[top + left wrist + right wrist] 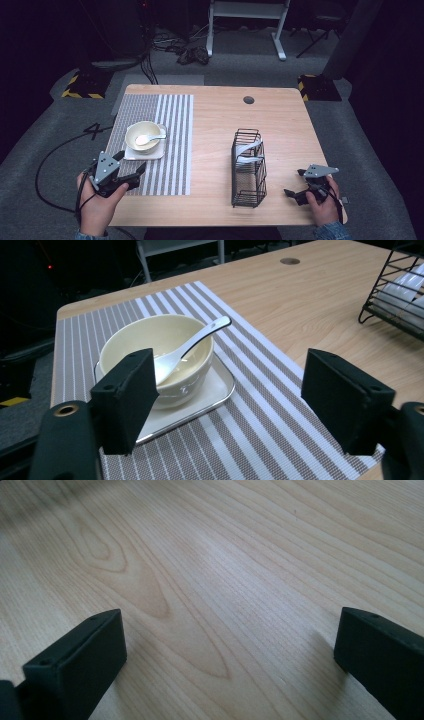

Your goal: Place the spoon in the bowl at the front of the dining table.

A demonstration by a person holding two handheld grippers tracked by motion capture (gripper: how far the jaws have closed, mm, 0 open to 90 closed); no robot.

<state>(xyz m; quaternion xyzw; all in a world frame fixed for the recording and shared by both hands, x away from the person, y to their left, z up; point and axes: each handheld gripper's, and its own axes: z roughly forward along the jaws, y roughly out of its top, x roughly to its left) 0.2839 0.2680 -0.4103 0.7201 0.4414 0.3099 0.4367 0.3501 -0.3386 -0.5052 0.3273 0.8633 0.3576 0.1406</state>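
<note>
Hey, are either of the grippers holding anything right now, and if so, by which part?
Nothing is held. The left gripper is open, pointing toward the bowl with the spoon. The right gripper is open over bare table.

- Left gripper [131, 171] sits low at the near left, gripped by the left hand [97, 202] — jaws spread wide, nothing between them.
- Right gripper [295, 183] rests near right in the right hand [322, 205] — jaws wide apart, pointing left.
</note>
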